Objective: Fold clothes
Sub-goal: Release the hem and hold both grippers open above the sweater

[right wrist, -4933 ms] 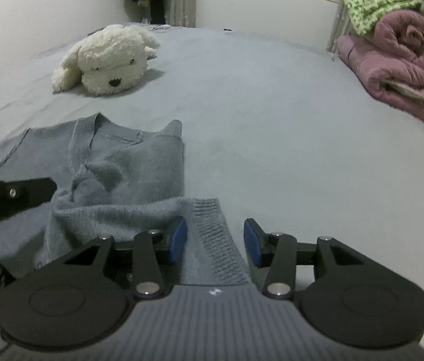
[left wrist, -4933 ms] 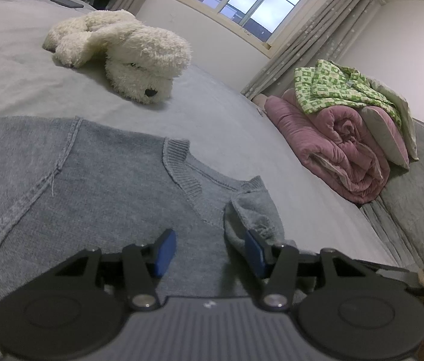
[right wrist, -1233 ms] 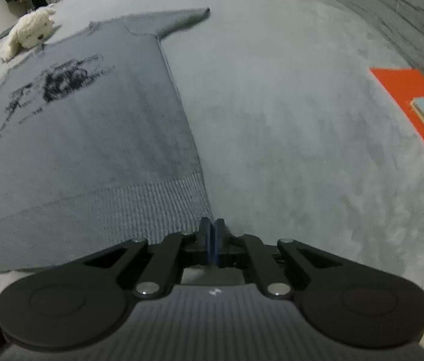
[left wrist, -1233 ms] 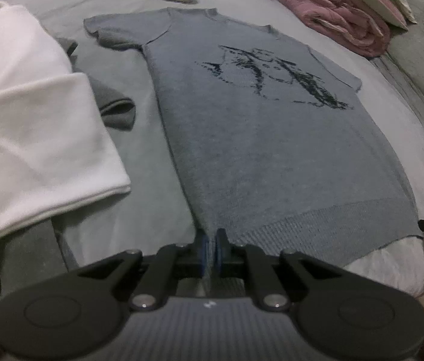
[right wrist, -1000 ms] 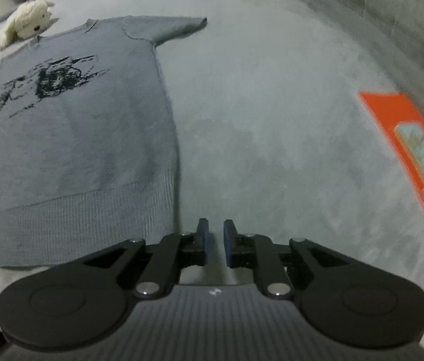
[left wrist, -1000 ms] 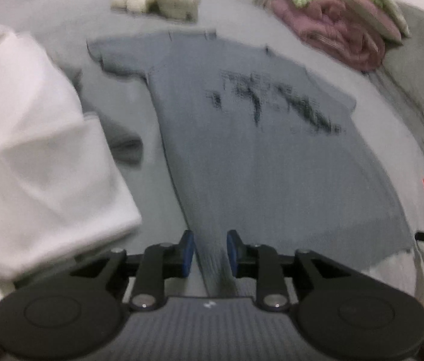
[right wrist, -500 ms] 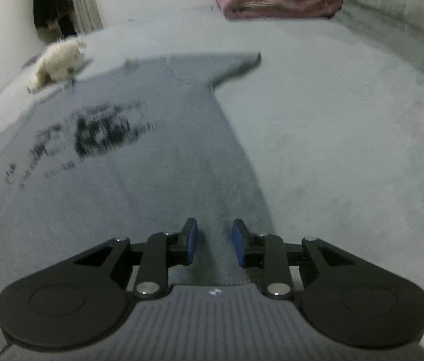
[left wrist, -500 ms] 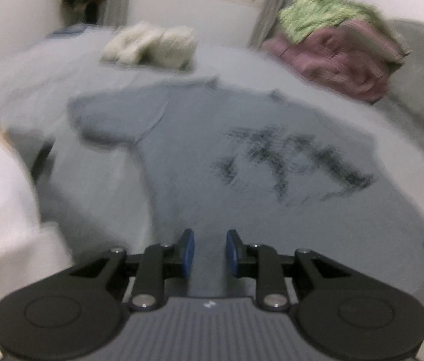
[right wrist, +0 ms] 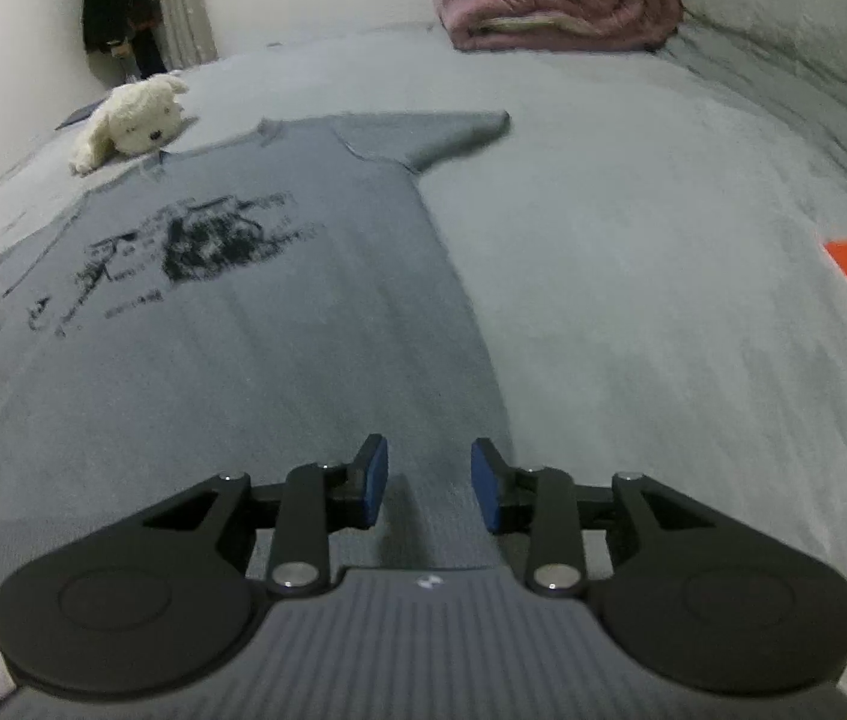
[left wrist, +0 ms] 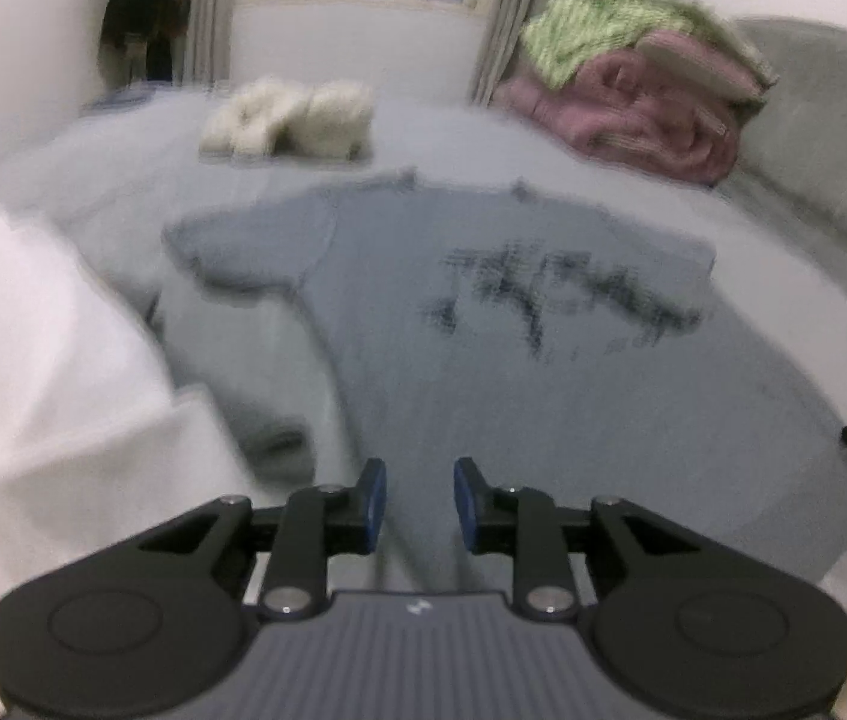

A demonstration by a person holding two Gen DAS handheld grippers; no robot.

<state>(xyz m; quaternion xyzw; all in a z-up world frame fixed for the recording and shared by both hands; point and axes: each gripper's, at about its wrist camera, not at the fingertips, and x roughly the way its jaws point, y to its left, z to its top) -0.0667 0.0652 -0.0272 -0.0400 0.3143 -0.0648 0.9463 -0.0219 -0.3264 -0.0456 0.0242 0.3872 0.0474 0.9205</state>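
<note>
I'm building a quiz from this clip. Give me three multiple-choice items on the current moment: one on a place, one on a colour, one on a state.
1. Where does the white plush dog lie?
A. beyond the shirt's collar
B. on the pink blanket
C. on the shirt's print

2. What colour is the T-shirt?
A. red
B. grey with a dark print
C. plain white

3. How is the right gripper?
A. shut on the hem
B. open and empty
C. shut on the sleeve

Answers: 1 A, it rests on the bed past the neckline; 2 B, grey fabric bears a black graphic; 3 B, the blue pads stand apart with nothing between them.
</note>
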